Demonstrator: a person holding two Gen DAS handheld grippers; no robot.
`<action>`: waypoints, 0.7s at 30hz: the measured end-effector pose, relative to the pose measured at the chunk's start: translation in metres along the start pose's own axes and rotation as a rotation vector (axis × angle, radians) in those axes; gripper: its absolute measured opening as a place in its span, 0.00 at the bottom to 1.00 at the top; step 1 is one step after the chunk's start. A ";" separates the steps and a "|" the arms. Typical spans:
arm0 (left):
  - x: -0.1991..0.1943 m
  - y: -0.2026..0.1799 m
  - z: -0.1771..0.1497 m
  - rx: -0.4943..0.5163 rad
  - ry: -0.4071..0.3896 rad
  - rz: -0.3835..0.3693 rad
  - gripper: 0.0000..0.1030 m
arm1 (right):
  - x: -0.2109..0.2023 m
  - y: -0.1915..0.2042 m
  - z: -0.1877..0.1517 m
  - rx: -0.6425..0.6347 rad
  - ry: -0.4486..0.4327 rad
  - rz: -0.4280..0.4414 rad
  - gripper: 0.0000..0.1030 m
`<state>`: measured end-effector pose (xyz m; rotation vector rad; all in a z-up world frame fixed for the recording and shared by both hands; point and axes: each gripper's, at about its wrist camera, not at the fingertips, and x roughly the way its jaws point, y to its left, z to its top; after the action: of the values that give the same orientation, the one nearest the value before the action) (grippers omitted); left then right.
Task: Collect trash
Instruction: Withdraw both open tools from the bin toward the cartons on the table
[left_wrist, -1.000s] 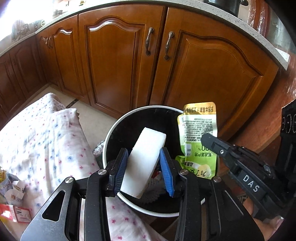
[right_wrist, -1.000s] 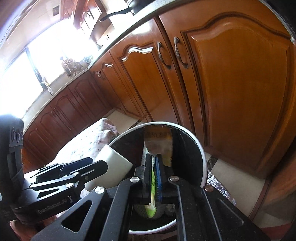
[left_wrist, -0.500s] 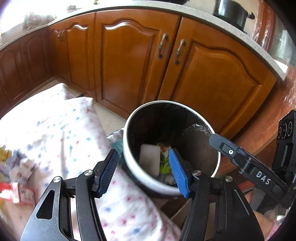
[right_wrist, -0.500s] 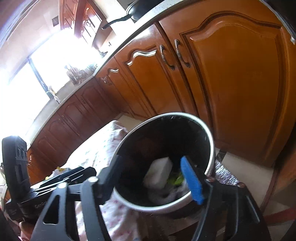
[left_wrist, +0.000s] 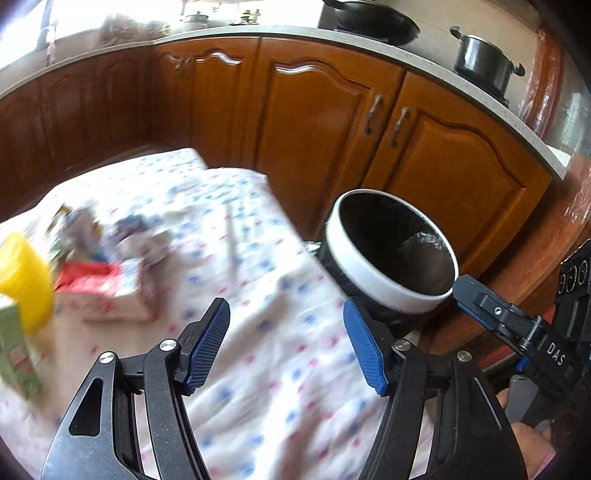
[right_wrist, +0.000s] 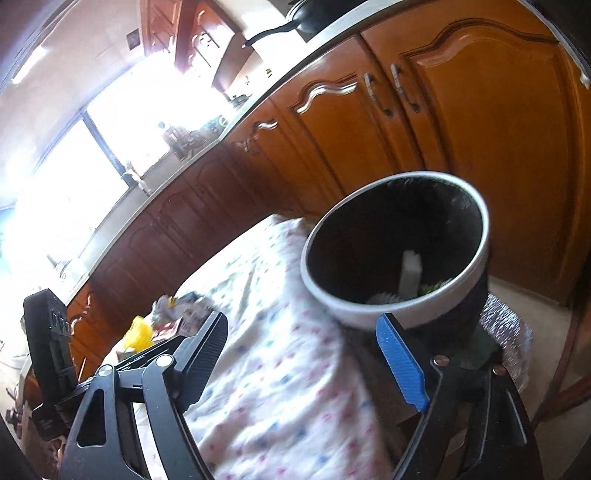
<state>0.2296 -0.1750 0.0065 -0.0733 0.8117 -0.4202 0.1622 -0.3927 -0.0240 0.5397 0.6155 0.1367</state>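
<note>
Both tongs had let go since a second earlier: the white foam block (right_wrist: 410, 275) and the green snack pouch (right_wrist: 430, 288) that they had carried over the bin now lay inside it. The left tongs (left_wrist: 286, 345) were spread wide with nothing between their blue pads, and had swung away from the bin to hang over the flower-print cloth (left_wrist: 258, 295) on the worktop. The right tongs (right_wrist: 306, 360) were likewise spread and empty, near the bin's near rim.

The trash bin (right_wrist: 369, 310), white-rimmed with a black liner, stood just beside the edge of the cloth-covered worktop, in front of the brown wooden cabinet doors (left_wrist: 332, 122). In the right wrist view the foam block stood on edge at the bottom, with the pouch showing just beside it.

More litter (left_wrist: 107, 254) lay on the cloth at its far left, blurred: red and white wrappers, and a yellow object (left_wrist: 26, 280) touching a green carton (left_wrist: 14, 350). A dark pot (left_wrist: 482, 62) sat on the kitchen counter above the cabinets.
</note>
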 end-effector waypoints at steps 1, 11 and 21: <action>-0.003 0.006 -0.003 -0.009 -0.001 0.005 0.64 | 0.001 0.005 -0.005 -0.005 0.009 0.008 0.82; -0.039 0.061 -0.039 -0.112 -0.011 0.068 0.64 | 0.018 0.047 -0.031 -0.067 0.080 0.080 0.82; -0.067 0.111 -0.061 -0.190 -0.034 0.138 0.64 | 0.038 0.089 -0.039 -0.237 0.149 0.139 0.82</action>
<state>0.1822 -0.0415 -0.0142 -0.1994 0.8161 -0.2099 0.1737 -0.2887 -0.0235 0.3437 0.6962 0.3795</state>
